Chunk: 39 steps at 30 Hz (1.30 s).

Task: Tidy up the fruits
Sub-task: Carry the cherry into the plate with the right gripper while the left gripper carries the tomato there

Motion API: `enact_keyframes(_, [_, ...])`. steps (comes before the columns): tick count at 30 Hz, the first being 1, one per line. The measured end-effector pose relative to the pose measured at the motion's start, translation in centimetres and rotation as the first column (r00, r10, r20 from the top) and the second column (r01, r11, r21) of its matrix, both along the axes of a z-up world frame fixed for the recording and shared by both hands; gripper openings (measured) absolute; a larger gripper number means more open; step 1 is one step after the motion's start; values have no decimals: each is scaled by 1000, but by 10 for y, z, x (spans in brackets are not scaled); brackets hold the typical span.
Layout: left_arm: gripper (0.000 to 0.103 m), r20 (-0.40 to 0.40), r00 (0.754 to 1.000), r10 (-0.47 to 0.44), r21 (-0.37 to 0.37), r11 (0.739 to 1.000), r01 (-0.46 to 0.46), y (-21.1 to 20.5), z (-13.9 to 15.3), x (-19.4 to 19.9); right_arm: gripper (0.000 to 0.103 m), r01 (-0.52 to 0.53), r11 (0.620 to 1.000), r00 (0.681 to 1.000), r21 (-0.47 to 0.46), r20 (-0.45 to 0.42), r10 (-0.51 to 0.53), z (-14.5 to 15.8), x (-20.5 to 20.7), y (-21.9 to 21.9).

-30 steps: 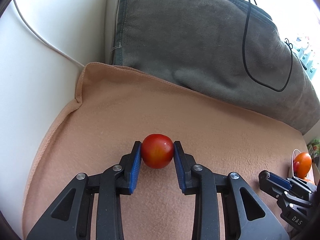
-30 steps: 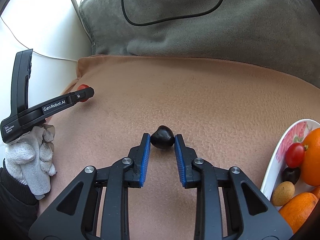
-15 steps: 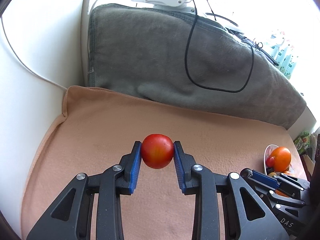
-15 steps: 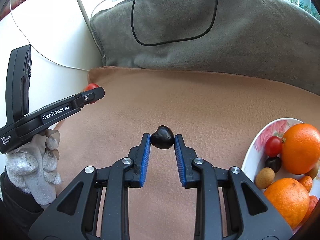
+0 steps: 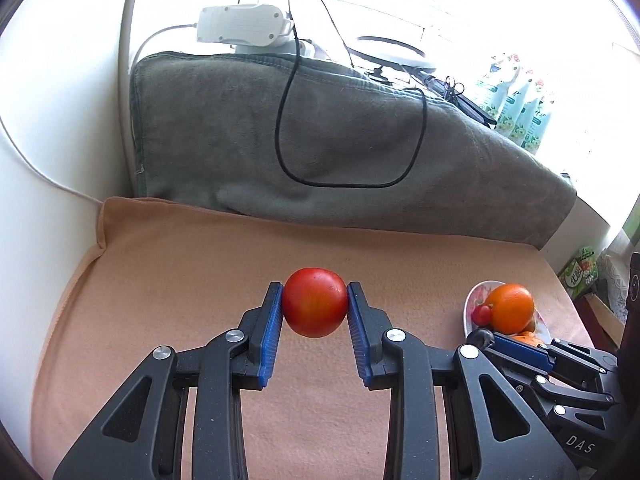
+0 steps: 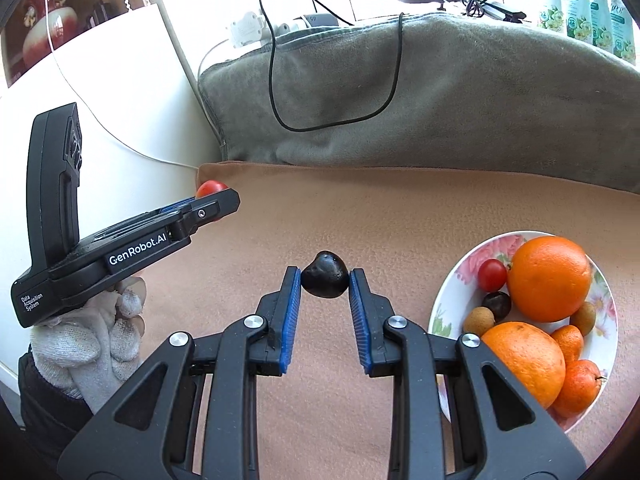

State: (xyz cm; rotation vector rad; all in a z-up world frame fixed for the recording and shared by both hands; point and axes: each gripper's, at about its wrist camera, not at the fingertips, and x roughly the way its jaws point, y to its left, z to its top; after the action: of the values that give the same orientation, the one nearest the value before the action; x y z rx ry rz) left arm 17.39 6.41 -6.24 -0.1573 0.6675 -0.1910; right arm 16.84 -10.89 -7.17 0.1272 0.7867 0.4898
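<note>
My left gripper point(image 5: 315, 304) is shut on a red tomato point(image 5: 315, 302), held above the tan cloth point(image 5: 200, 280). My right gripper point(image 6: 325, 280) is shut on a small dark chestnut-like fruit point(image 6: 325, 280), also lifted off the cloth. In the right wrist view the left gripper point(image 6: 218, 204) shows at the left with the tomato point(image 6: 209, 188) peeking past its tips. A flowered plate point(image 6: 448, 292) at the right holds two oranges point(image 6: 549, 278), a cherry tomato point(image 6: 492, 275), a dark fruit, small brown fruits and small tangerines. The plate point(image 5: 474, 300) appears at the right of the left wrist view.
A grey cushion point(image 5: 340, 148) with a black cable point(image 5: 416, 148) looped over it lies behind the tan cloth. A white wall panel point(image 5: 52, 128) bounds the left side. A white power strip point(image 5: 240, 24) sits on the sill above. A gloved hand point(image 6: 92, 344) holds the left gripper.
Both grippers have risen off the cloth with their fruits and shifted toward the plate, which now shows more fully in both views. The grips have not changed.
</note>
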Motion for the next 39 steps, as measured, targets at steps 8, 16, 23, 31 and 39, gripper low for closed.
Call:
enact_keyframes(8, [30,18,998,-56,-2,998,56,-29,7,-11,26,23,999,999,27,37,-24,15,-25,-36])
enact_keyframes(16, [30,24,991,-129,-15,991,130,-63,11,-18,26,92,995,994,41,54,-94,23,-43,-82])
enact_keyframes(23, [30,20,982,-186,-20,982,186,-92,11,-20,26,170,985,983,22,62,-171,23,-56,-125])
enact_keyframes(31, [30,5,972,-233,-10,972,233,-120,6,-19,26,250,968,968,15,34,-250,10,-54,-169])
enact_keyframes(39, [30,-10,964,-264,9,964,264,-142,2,-16,26,289,957,957,-2,4,-289,-6,-43,-192])
